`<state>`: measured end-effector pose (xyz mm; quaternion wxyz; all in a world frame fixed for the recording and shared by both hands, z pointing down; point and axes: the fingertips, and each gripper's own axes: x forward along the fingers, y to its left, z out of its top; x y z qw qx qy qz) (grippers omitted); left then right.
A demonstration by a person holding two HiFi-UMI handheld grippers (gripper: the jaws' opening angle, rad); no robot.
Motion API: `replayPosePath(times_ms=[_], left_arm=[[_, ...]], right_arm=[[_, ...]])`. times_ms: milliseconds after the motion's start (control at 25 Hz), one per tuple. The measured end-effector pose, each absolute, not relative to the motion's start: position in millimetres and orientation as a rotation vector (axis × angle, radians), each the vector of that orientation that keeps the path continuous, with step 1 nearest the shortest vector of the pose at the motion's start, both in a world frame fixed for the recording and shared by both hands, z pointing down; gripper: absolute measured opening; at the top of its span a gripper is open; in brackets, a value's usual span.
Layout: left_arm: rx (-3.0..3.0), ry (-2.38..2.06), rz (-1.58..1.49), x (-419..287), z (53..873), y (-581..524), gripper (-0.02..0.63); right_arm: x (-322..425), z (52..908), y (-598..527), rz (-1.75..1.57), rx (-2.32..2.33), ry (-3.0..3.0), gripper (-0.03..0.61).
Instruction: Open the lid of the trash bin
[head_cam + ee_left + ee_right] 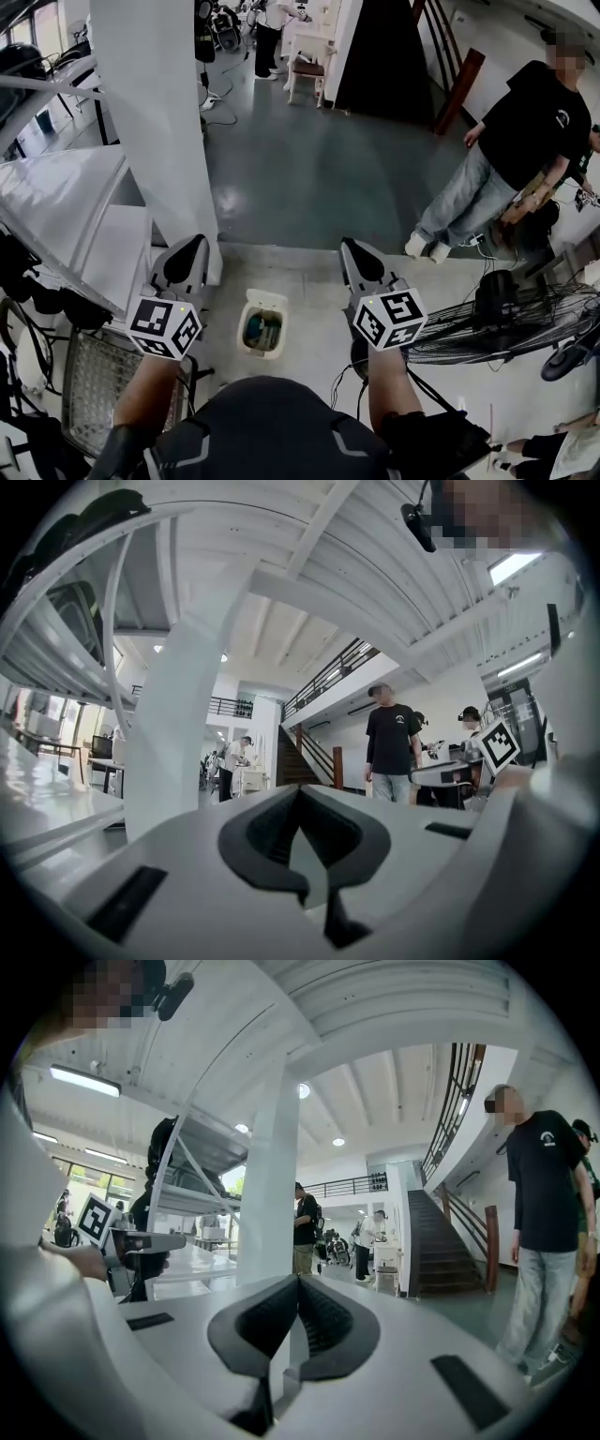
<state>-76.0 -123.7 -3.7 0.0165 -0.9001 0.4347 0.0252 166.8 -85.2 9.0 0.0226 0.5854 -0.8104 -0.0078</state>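
A small white trash bin [262, 325] stands on the pale floor far below, between my two grippers in the head view. Its lid [266, 300] is tipped back at the far edge, and dark contents show inside. My left gripper [184, 260] is held high to the bin's left, shut with nothing in it. My right gripper [360, 262] is at the same height on the bin's right, also shut and empty. Both point forward, well above the bin. In the left gripper view [300, 789] and the right gripper view [298, 1279] the jaws meet at the tips, and the bin is hidden.
A thick white pillar [155, 122] rises just beyond my left gripper. White sloped panels [66, 202] and a wire-mesh seat [98, 375] fill the left. A black floor fan [502, 323] with cables lies on the right. A person in a black shirt [525, 150] stands at the far right.
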Motion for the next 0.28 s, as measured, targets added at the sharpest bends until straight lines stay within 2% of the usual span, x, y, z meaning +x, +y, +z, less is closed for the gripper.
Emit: replayPosePath(times_ms=[280], left_arm=[[-2.776,1.412,0.101,-84.2,-13.5,-118.6,0.008]], right_arm=[[163.3,-1.0,-77.2,-0.063,1.826,-2.505,0.026]])
